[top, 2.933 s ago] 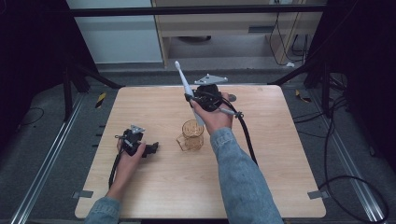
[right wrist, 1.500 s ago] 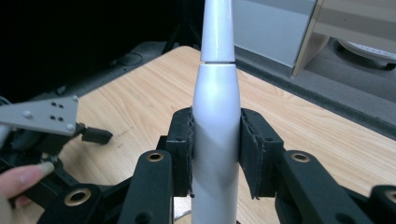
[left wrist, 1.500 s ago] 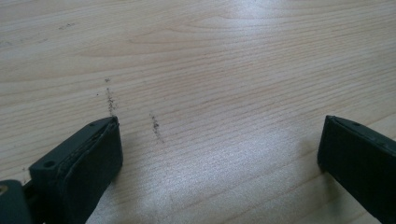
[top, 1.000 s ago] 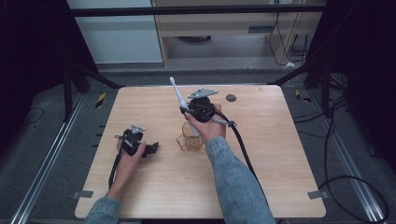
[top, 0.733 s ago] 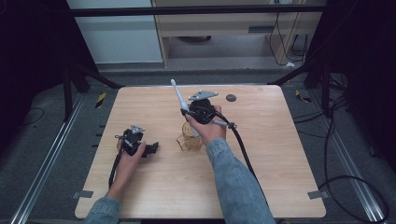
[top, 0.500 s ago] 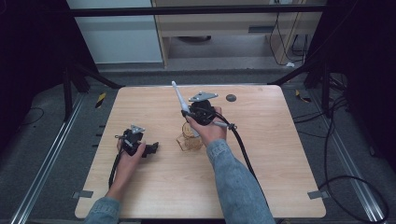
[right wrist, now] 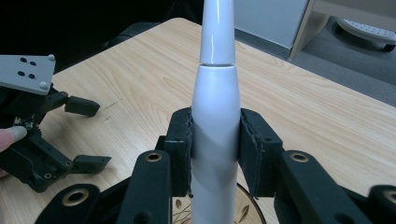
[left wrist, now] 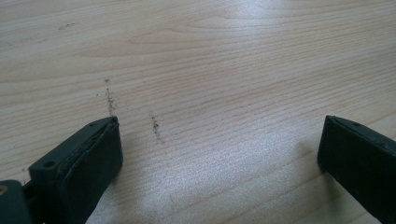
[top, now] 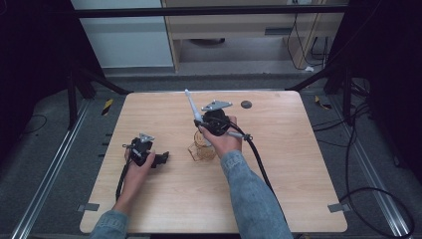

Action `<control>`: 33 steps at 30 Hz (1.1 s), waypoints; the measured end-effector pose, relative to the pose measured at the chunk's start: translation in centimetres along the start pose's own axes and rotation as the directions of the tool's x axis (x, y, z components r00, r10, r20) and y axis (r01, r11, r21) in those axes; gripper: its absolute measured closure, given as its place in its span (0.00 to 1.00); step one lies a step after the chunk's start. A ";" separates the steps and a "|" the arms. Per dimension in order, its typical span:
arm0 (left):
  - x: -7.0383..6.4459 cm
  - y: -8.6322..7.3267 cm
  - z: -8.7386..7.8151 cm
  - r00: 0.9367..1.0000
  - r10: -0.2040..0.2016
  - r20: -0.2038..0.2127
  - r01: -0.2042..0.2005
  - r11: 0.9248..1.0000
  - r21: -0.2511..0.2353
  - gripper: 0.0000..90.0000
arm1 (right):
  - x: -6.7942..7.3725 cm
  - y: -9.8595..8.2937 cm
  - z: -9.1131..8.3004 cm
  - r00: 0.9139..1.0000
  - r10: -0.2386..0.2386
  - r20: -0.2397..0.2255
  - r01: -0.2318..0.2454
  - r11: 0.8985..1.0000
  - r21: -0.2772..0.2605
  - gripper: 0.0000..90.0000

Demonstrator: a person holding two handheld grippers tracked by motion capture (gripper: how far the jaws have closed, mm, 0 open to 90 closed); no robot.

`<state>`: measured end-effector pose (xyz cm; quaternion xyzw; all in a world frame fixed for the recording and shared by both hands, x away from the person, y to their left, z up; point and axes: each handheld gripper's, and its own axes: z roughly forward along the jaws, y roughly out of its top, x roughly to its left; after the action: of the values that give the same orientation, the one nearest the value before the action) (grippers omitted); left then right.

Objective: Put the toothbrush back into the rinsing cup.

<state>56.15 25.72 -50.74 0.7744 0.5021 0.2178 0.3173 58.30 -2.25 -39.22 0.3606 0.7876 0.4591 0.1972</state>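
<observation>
The right gripper (right wrist: 215, 140) has its two black jaws clamped on the thick lower body of a slim white plastic electric toothbrush (right wrist: 215, 93), which stands nearly upright directly above a clear patterned glass cup (top: 201, 149) near the middle of the light wooden table (top: 298, 164). In the right gripper view the cup's rim (right wrist: 247, 212) shows just beneath the brush's handle. The brush looks rigid, fairly light and smooth, so the glossy casing may slip or swivel between the pads; the wide waist where the jaws now sit seems the best place to hold it, not the thin neck above. The glass is breakable and could tip if the handle knocks its rim. The left gripper (top: 149, 157) rests on the table well left of the cup, jaws spread apart on nothing
</observation>
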 end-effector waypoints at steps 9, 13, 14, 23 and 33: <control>0.0 0.0 0.0 1.000 0.000 0.000 0.000 1.000 0.000 0.00 | -0.1 -0.3 -0.1 1.000 -0.010 0.004 0.010 1.000 0.008 0.74; 0.0 0.0 0.0 1.000 0.000 0.000 0.000 1.000 0.000 0.00 | 0.0 -0.5 -0.1 1.000 -0.006 0.001 0.006 1.000 0.015 0.74; 0.0 0.0 0.0 1.000 0.000 0.000 0.000 1.000 0.000 0.00 | 0.0 -0.5 -0.1 1.000 -0.005 0.001 0.005 1.000 0.018 0.74; 0.0 0.0 0.0 1.000 0.000 0.000 0.000 1.000 0.000 0.00 | 0.2 -0.7 -0.1 1.000 -0.016 -0.004 0.016 0.999 0.029 0.74; 0.0 0.0 0.0 1.000 0.000 0.000 0.000 1.000 0.000 0.00 | 0.2 -1.4 -0.1 1.000 -0.015 -0.004 0.015 0.999 0.046 0.74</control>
<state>56.16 25.72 -50.74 0.7746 0.5019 0.2176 0.3172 57.51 -2.60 -40.33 0.3580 0.8010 0.4402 0.1908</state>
